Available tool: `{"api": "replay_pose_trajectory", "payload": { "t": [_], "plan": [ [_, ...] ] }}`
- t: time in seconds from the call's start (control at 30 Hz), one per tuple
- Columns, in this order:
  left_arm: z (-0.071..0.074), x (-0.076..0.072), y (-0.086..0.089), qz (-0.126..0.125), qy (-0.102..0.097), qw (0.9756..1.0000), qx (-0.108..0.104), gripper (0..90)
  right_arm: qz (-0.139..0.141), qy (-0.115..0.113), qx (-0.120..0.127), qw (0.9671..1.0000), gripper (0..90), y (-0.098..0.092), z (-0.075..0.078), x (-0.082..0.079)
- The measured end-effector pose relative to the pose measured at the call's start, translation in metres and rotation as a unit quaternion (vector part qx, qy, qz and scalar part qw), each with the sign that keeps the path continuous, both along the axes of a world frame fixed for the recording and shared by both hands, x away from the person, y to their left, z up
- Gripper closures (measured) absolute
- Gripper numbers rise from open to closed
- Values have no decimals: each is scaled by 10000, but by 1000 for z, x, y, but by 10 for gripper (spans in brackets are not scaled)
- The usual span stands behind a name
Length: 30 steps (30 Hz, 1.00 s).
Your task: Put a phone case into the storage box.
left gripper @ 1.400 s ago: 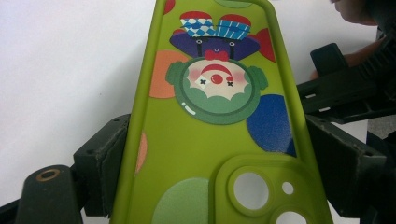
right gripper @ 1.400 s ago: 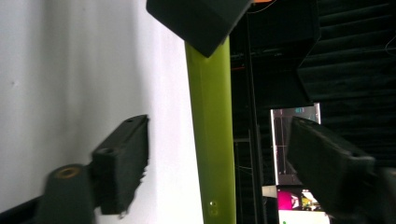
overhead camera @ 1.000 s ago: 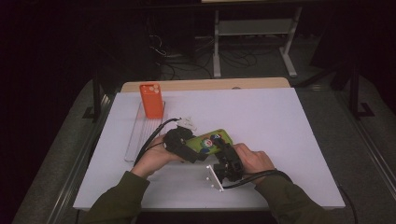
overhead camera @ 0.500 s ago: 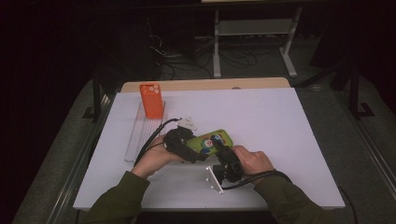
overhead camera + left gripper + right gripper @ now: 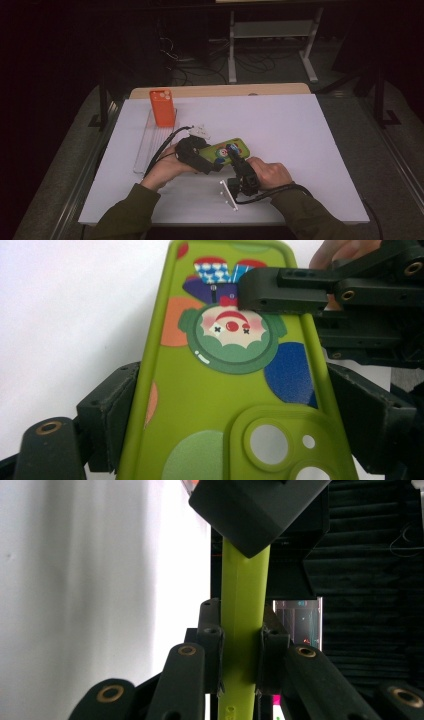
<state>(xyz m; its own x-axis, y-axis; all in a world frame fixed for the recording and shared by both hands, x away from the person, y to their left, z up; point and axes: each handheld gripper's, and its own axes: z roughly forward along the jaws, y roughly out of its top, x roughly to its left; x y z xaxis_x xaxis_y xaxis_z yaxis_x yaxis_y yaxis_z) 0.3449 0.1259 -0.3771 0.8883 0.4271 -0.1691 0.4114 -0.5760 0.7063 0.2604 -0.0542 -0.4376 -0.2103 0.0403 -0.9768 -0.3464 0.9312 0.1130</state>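
Observation:
A lime-green phone case [image 5: 227, 149] with a clown picture lies low over the white table [image 5: 310, 135], between both grippers. My left gripper [image 5: 212, 157] comes in from the left. In its own view the left gripper [image 5: 232, 385] has the case [image 5: 225, 390] across its width, with a pad against each long edge. Its jaws have just been opening slightly. My right gripper [image 5: 234, 154] reaches from the near side. In its own view the right gripper [image 5: 240, 640] pinches the case's thin edge [image 5: 245, 605], its jaws having just been closing. One of its fingers [image 5: 285, 290] lies over the clown.
An orange phone case [image 5: 162, 107] stands at the far end of a clear tray [image 5: 147, 145] on the left. A small white part [image 5: 201, 132] lies behind the left hand. A white bracket [image 5: 229, 194] sits near the front edge. A wooden board [image 5: 220, 91] borders the back.

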Motion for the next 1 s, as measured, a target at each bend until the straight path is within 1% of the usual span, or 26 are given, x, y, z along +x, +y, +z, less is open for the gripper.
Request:
{"api": "replay_pose_trajectory", "payload": {
  "t": [0.07, 0.13, 0.2, 0.23, 0.27, 0.3, 0.33, 0.4, 0.53, 0.57, 0.6, 0.63, 0.67, 0.73, 0.77, 0.8, 0.9, 0.93, 0.97, 1.0],
  "plan": [
    [1, 0, 1, -27, -36, 10000, -16, 135, -23, -8, 45, 10000, 761, 0, 1, 0],
    [3, 0, 2, -23, -10, 9999, -106, 115, -40, 9, 34, 10000, 761, -1, 1, 0],
    [5, 0, 5, -83, -6, 9998, -182, 55, -63, 40, 14, 10000, 761, -1, -1, 1],
    [7, 0, 7, -109, -28, 9998, -160, 20, -68, 41, 32, 10000, 761, -2, -1, 1],
    [8, 0, 7, -116, -35, 9998, -160, 7, -44, -16, 51, 10000, 761, -2, -2, 2],
    [9, 0, 9, -163, -66, 9998, -119, 6, -64, 2, 61, 10000, 761, -2, -1, 2],
    [9, -1, 10, -125, -18, 9997, -200, 0, -92, 47, 71, 9999, 761, -3, -1, 3],
    [10, 0, 13, -143, -25, 9997, -186, 0, -93, 48, 123, 9999, 761, -3, -1, 4],
    [10, 0, 19, -128, -79, 9998, -129, 0, -214, 285, 184, 9992, 761, -7, 1, 6],
    [11, 0, 21, -138, -54, 9998, -123, 0, -223, 341, 210, 9989, 760, -8, 2, 7],
    [11, 0, 22, -87, -54, 9998, -179, 0, -264, 445, 301, 9982, 760, -10, 3, 9],
    [11, 0, 23, -54, -33, 9997, -224, 0, -264, 445, 301, 9982, 760, -10, 3, 9],
    [12, 1, 24, -74, -72, 9998, -179, 0, -296, 481, 353, 9978, 760, -11, 3, 9],
    [12, 1, 27, -71, -58, 9997, -213, 0, -357, 583, 495, 9964, 760, -13, 4, 10],
    [13, 1, 28, -67, -77, 9998, -193, 0, -366, 622, 514, 9961, 760, -14, 5, 11],
    [13, 1, 29, -76, -93, 9998, -159, 0, -400, 696, 549, 9953, 760, -15, 4, 12],
    [12, 2, 30, -38, -96, 9998, -170, 0, -455, 899, 760, 9920, 760, -18, 7, 15],
    [12, 3, 30, -67, -143, 9998, -155, 0, -472, 1016, 835, 9902, 760, -21, 10, 18],
    [12, 3, 30, -43, -129, 9997, -202, 0, -472, 1016, 835, 9902, 760, -21, 10, 18],
    [12, 4, 31, -63, -157, 9997, -153, 0, -464, 1088, 896, 9889, 760, -23, 12, 20]
  ]
}}
